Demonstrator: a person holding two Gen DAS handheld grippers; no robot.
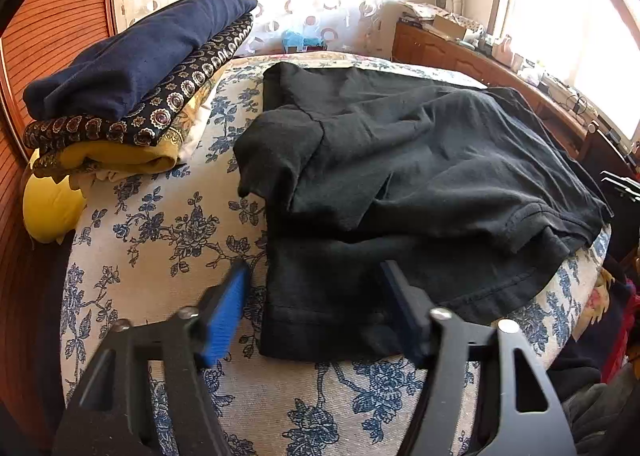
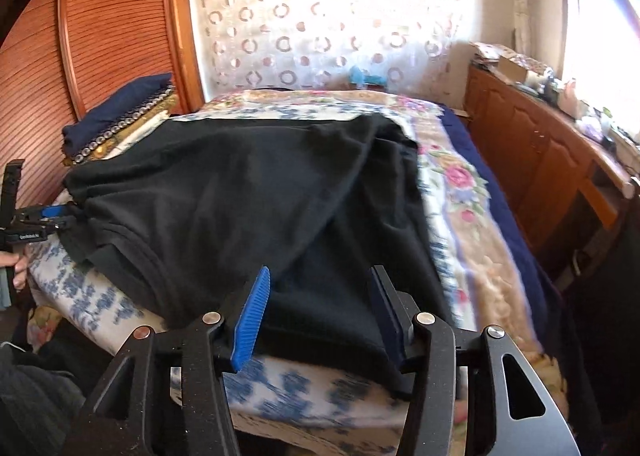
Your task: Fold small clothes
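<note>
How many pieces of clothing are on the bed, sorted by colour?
Black: 1, the black T-shirt spread out
Navy: 1, the navy garment topping the stack
Dark patterned: 1, the patterned cloth
Yellow: 1, the yellow garment lower down
Total: 4 that I can tell apart

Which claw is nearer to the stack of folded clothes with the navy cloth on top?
Left. The left claw is at the black shirt's side facing the stack; the right claw is at the shirt's far side.

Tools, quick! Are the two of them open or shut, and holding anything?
Left tool: open, holding nothing, over the edge of the black cotton T-shirt.
Right tool: open, holding nothing, shirt fabric between its pads.
</note>
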